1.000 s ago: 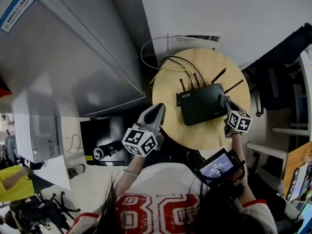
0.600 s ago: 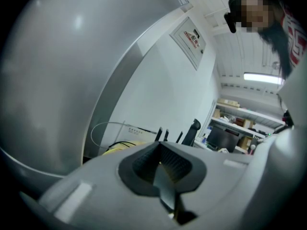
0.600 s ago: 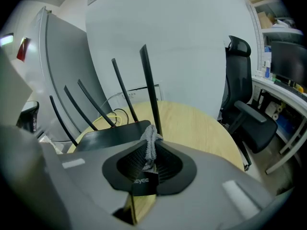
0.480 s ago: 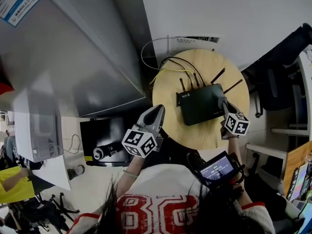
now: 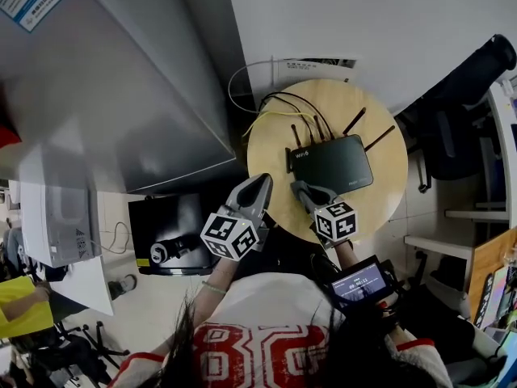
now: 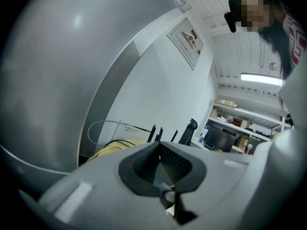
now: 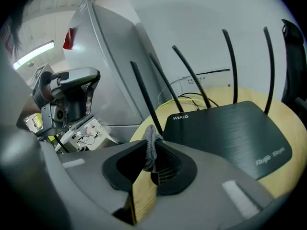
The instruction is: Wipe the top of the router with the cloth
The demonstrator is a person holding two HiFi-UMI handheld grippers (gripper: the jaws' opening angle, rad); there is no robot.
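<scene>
The black router (image 5: 331, 162) lies flat on the round wooden table (image 5: 380, 208), its antennas pointing to the far side. My right gripper (image 5: 297, 186) is at the router's near left corner. In the right gripper view this gripper (image 7: 154, 159) is shut on a small grey cloth (image 7: 150, 137), whose tuft sticks up between the jaws, with the router (image 7: 230, 133) just ahead and to the right. My left gripper (image 5: 262, 180) hangs off the table's left edge. In its own view the left gripper (image 6: 159, 152) has its jaws together with nothing between them.
A tall grey cabinet (image 5: 121, 79) stands left of the table. Yellow and black cables (image 5: 279, 107) trail behind the router toward the wall. A black chair (image 5: 460, 95) is at the right. A dark box with gear (image 5: 170, 233) sits on the floor at the left.
My right gripper has swept left with the cloth, from the router's right end to its near left corner. The left gripper has stayed in place.
</scene>
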